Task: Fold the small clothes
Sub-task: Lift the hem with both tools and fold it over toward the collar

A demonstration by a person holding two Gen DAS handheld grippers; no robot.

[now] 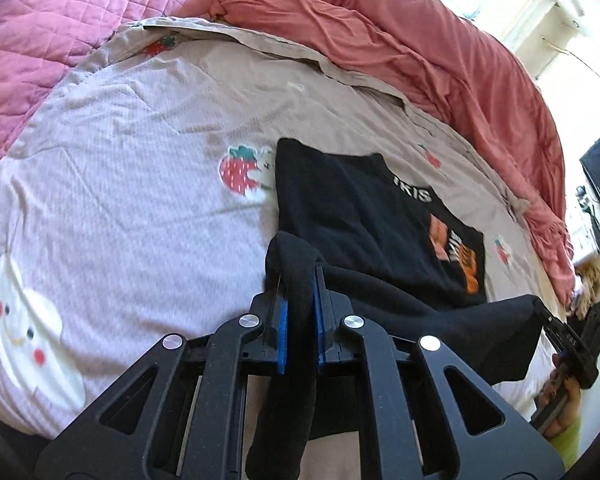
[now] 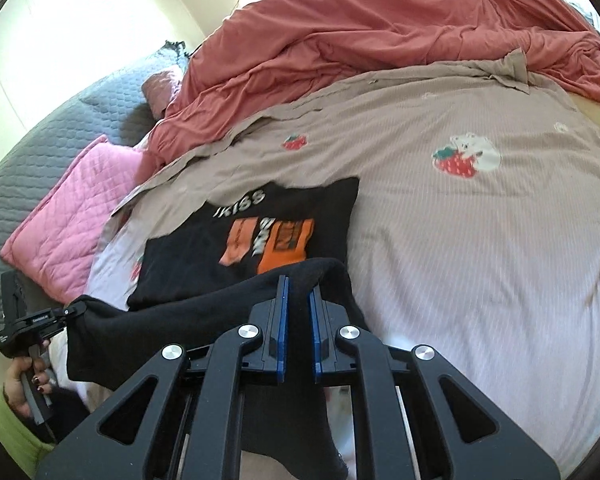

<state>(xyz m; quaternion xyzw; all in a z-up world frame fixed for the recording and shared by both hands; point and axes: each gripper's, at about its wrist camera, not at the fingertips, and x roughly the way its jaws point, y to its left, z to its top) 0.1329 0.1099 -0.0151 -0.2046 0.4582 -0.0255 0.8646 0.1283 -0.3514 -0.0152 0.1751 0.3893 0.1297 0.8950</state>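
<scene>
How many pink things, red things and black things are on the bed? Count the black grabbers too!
Black T-shirt: 1
Black grippers: 2, left gripper and right gripper
Pink quilted pillow: 1
Red blanket: 1
Grey quilt: 1
Beige strawberry sheet: 1
Total: 7

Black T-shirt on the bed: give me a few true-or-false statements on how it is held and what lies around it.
1. Both grippers are clamped on the black T-shirt. True: the left gripper and the right gripper each pinch its near edge.
2. The shirt's print is blue and green. False: it is orange and white.
3. The shirt lies on a bedcover with strawberry motifs. True.
4. The red blanket covers the shirt. False: it is bunched beyond the shirt, apart from it.
</scene>
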